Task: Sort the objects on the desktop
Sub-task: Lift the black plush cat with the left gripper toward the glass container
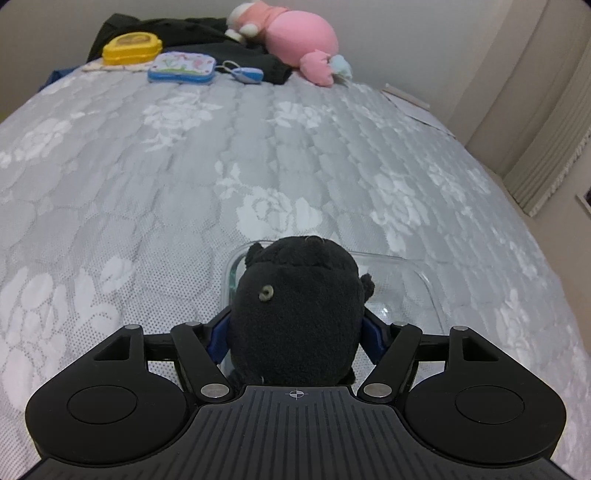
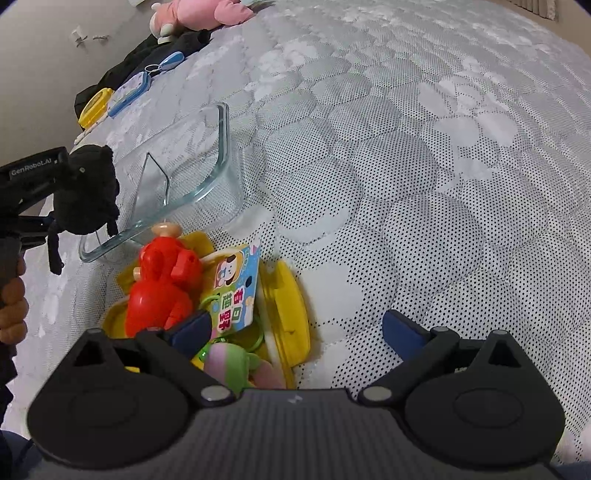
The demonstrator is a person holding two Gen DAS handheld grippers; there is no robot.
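A black plush toy (image 1: 295, 306) sits between the blue pads of my left gripper (image 1: 295, 334), which is shut on its sides. It hangs over the near end of a clear glass dish (image 1: 417, 280). In the right wrist view the same plush toy (image 2: 86, 192) is at the left, above the rim of the glass dish (image 2: 221, 147). My right gripper (image 2: 297, 328) stands open over a yellow tray (image 2: 291, 306), with nothing gripped. The tray holds a red plastic toy (image 2: 162, 288), a picture card (image 2: 236, 291) and a pink-and-green toy (image 2: 229, 365).
Everything lies on a grey quilted bed cover (image 1: 147, 184). At the far edge are a pink plush (image 1: 295, 33), a yellow case (image 1: 131, 48), a blue-rimmed case (image 1: 181, 66) and black clothing (image 1: 207, 33). A curtain (image 1: 546, 147) hangs at the right. A hand (image 2: 13, 302) holds the left gripper's handle.
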